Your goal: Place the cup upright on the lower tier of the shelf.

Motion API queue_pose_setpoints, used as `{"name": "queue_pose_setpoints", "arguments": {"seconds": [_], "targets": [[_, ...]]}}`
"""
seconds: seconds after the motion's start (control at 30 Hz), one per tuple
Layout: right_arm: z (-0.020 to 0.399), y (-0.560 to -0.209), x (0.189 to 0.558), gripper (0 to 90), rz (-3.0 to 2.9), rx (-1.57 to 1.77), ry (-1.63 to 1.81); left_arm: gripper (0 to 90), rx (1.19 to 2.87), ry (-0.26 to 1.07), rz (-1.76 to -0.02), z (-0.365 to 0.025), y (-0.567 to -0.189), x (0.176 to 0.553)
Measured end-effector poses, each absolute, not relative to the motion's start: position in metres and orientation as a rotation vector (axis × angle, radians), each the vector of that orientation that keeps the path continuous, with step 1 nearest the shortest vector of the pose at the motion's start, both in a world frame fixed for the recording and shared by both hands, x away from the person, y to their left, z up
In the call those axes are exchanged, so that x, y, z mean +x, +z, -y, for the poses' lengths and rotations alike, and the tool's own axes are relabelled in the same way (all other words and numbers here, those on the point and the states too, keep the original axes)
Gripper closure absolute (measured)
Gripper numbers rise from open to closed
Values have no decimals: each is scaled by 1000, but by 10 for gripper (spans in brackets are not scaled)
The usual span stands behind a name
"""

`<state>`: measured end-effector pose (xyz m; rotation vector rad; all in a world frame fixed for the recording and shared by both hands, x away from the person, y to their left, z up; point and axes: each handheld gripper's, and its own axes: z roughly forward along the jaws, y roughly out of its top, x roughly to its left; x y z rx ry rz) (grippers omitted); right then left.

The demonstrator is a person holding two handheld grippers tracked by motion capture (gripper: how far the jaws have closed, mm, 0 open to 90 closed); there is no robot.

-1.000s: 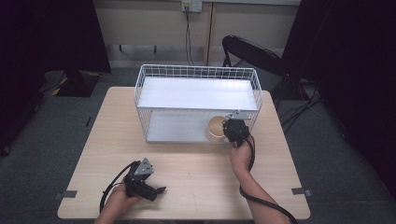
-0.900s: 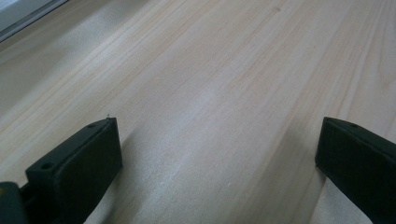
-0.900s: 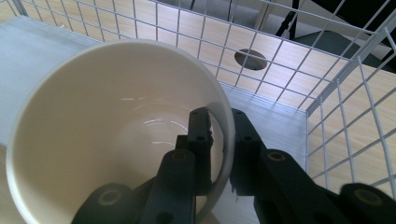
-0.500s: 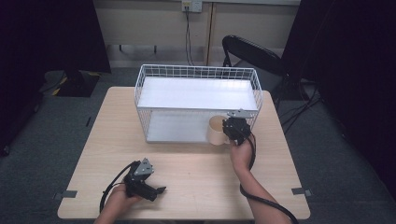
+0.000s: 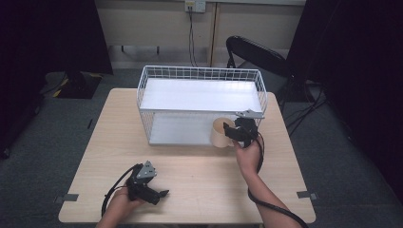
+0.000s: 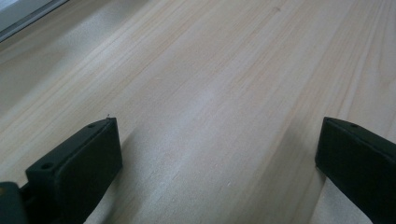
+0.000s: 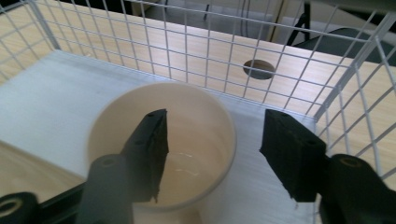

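Observation:
A beige cup (image 5: 218,134) (image 7: 116,121) stands upright on the white floor of a wire basket (image 5: 199,71), at its near right corner. My right gripper (image 5: 230,131) (image 7: 215,121) is at the cup. Its jaws have just been opening; one jaw hangs inside the cup and the other outside, with the rim wall between them and neither pad pressing on it. My left gripper (image 5: 161,194) (image 6: 217,135) lies on the wooden table (image 5: 199,180) near its front left edge, open, with bare wood between its jaws.
The basket's white wire walls (image 7: 187,46) rise just behind and to the right of the cup. A round hole in the tabletop (image 7: 259,69) shows beyond the wires. A dark chair (image 5: 256,52) stands behind the table at the right.
The right gripper's jaws have spread apart and let go of the cup's rim. The cup stays in its place, and the left gripper has not moved.

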<state>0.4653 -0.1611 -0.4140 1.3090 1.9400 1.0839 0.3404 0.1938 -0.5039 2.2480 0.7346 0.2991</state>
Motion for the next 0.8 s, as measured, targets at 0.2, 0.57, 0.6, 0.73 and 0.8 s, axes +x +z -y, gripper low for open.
{"name": "queue_pose_setpoints", "arguments": {"seconds": [0.2, 0.57, 0.6, 0.73, 0.8], "targets": [[163, -411, 459, 280, -1955, 1317, 1149, 0, 2248, 300, -735, -194, -504, 340], [162, -413, 445, 206, -2002, 1289, 1190, 0, 2248, 300, -735, -194, -504, 340], [162, -414, 445, 201, -2007, 1283, 1188, 0, 2249, 300, -734, -194, -504, 340], [161, -419, 445, 199, -2035, 1276, 1184, 0, 2249, 299, -735, -194, -504, 340], [159, -421, 445, 195, -2043, 1277, 1180, 0, 2248, 299, -734, -194, -504, 340]]}}
